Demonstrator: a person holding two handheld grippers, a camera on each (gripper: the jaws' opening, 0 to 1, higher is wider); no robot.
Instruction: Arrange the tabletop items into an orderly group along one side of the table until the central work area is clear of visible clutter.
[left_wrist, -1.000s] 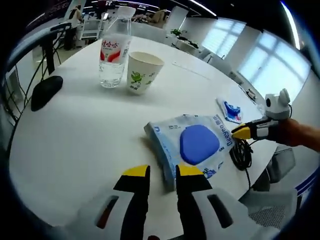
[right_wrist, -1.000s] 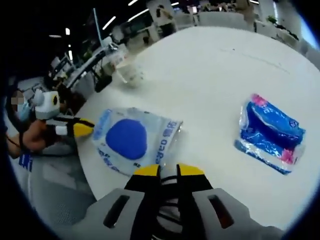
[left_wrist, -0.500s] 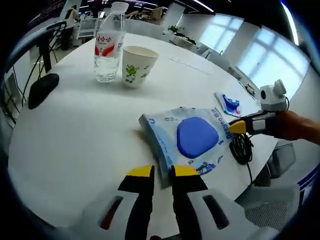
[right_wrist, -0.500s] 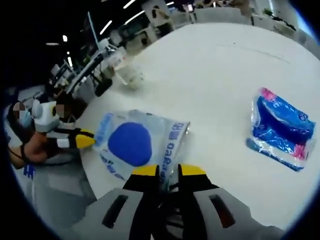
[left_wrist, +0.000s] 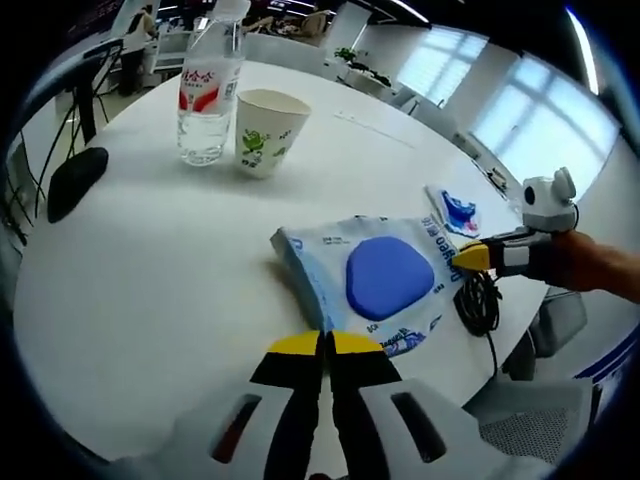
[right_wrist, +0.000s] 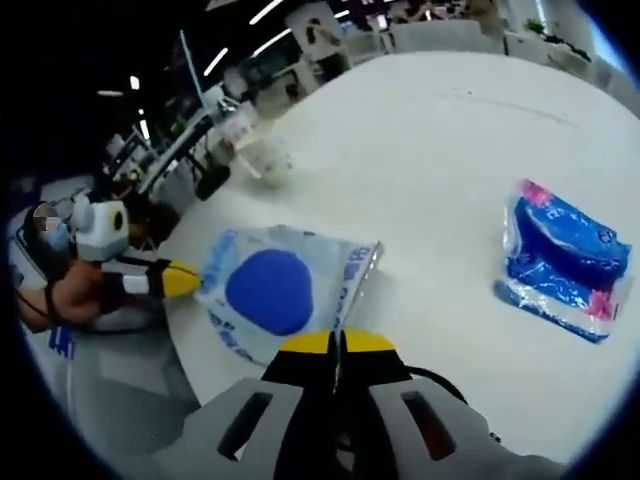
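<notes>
Grippers pinch the wipes pack (left_wrist: 375, 285) from opposite ends, left gripper (left_wrist: 325, 343) closed on its near edge and right gripper (right_wrist: 338, 342) closed on the far edge, so the pack lies between them at the table (left_wrist: 150, 270) edge.

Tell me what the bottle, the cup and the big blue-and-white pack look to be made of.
Water bottle: clear, glossy plastic; the table shows through it below a red-and-white label. Cup: probably matte paper, opaque cream with a green print and a thin rim. Wipes pack: soft plastic film, going by its wrinkles and sheen, with a smooth blue patch that may be a flap or lid.
</notes>
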